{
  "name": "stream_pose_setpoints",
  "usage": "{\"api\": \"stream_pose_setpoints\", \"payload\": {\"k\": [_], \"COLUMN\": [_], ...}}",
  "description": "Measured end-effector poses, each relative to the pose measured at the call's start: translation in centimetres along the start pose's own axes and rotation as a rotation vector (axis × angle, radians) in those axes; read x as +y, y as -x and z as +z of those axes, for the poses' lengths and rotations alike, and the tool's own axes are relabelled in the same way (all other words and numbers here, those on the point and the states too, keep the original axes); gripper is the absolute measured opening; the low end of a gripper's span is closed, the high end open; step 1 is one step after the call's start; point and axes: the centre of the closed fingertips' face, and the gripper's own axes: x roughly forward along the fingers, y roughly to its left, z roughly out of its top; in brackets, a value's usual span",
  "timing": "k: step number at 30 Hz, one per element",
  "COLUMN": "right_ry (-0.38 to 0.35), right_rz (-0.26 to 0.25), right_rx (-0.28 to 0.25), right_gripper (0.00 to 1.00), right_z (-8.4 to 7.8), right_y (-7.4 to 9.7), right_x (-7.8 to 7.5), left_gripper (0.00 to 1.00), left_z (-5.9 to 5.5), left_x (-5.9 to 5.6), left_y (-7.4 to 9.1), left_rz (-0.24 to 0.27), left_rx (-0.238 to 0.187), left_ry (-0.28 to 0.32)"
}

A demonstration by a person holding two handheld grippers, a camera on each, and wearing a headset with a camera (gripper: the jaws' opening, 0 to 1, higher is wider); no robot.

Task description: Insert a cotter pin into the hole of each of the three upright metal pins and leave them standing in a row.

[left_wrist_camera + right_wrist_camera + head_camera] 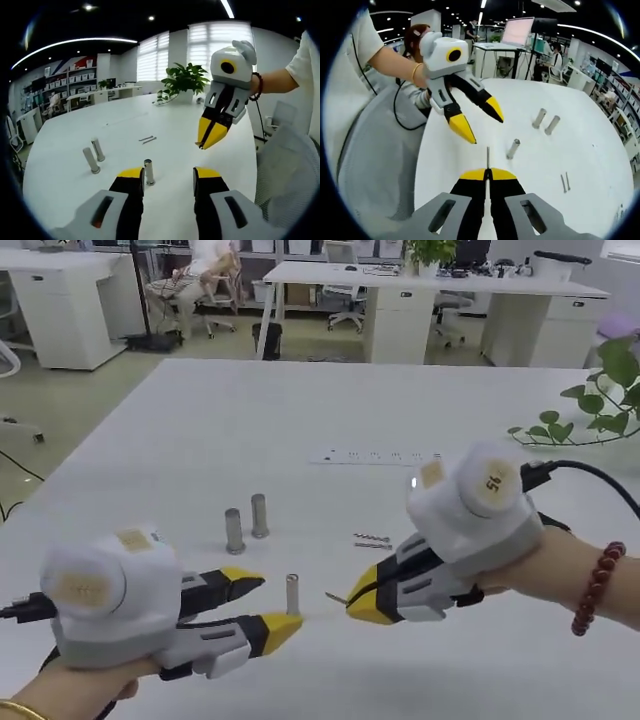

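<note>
Three short upright metal pins stand on the white table. Two stand close together (234,530) (260,515), and the third pin (293,593) stands apart, nearer me. My left gripper (268,605) is open, its yellow tips on either side of that third pin (148,171), which is close to one jaw. My right gripper (365,605) is shut on a cotter pin (487,157) that sticks out from its tips towards the third pin (513,148) and stops short of it. Two loose cotter pins (372,539) lie on the table behind.
A white power strip (375,456) lies further back on the table. A green plant (600,410) reaches in at the right edge. The right gripper's cable (590,475) trails to the right. Desks and chairs stand beyond the table.
</note>
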Motion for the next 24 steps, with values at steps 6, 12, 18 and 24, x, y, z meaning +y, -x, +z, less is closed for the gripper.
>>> {"api": "stream_pose_setpoints", "payload": {"k": [6, 12, 18, 24], "right_ry": [-0.013, -0.034, -0.049, -0.056], "right_rz": [-0.022, -0.033, -0.037, -0.037], "right_rx": [0.023, 0.034, 0.045, 0.054], "right_gripper": [0.02, 0.02, 0.02, 0.02], "right_z": [-0.2, -0.4, -0.7, -0.7], "right_y": [-0.3, -0.8, -1.5, -2.0], "right_x": [-1.0, -1.8, -2.3, -2.6], "left_gripper": [0.39, 0.38, 0.38, 0.36], "left_z": [-0.6, -1.2, -1.9, -2.6], "left_x": [0.7, 1.3, 1.7, 2.0], "left_y": [-0.9, -2.0, -2.9, -3.6], "left_rz": [0.037, 0.062, 0.077, 0.082], "left_rx": [0.015, 0.041, 0.064, 0.081], "left_ry": [0.003, -0.008, -0.007, 0.006]}}
